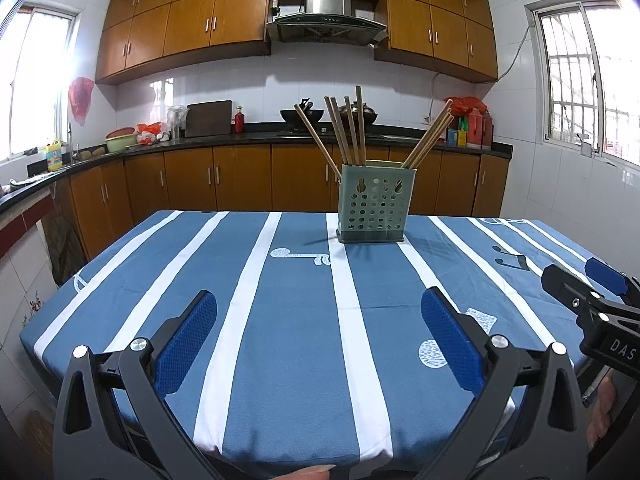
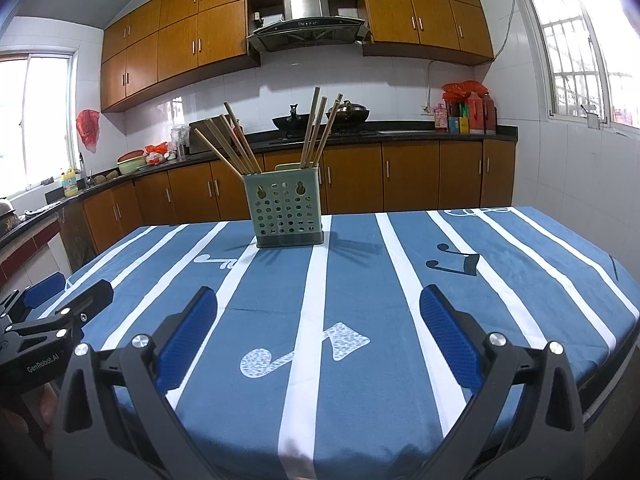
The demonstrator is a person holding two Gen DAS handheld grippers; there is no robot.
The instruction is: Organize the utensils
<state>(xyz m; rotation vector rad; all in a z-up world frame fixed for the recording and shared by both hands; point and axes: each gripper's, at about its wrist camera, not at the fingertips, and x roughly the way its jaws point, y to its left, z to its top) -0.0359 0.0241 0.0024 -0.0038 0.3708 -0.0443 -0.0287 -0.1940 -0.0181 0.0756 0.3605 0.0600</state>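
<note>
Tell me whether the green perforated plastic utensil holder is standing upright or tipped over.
Upright. The green perforated plastic utensil holder sits flat on the blue striped tablecloth, with wooden chopsticks sticking out of its open top.

A pale green utensil holder (image 1: 375, 204) stands upright on the table (image 1: 280, 320), close to its far edge and about midway along it. It is a rectangular plastic caddy with rows of round holes through its front wall, two keyhole-shaped slots near the rim, and a darker base. Wooden chopsticks (image 1: 352, 132) stand inside it, thin ends down. They fan out in loose groups, some leaning toward the table's left side, some nearly vertical, others tilting right (image 1: 430, 140).
</note>
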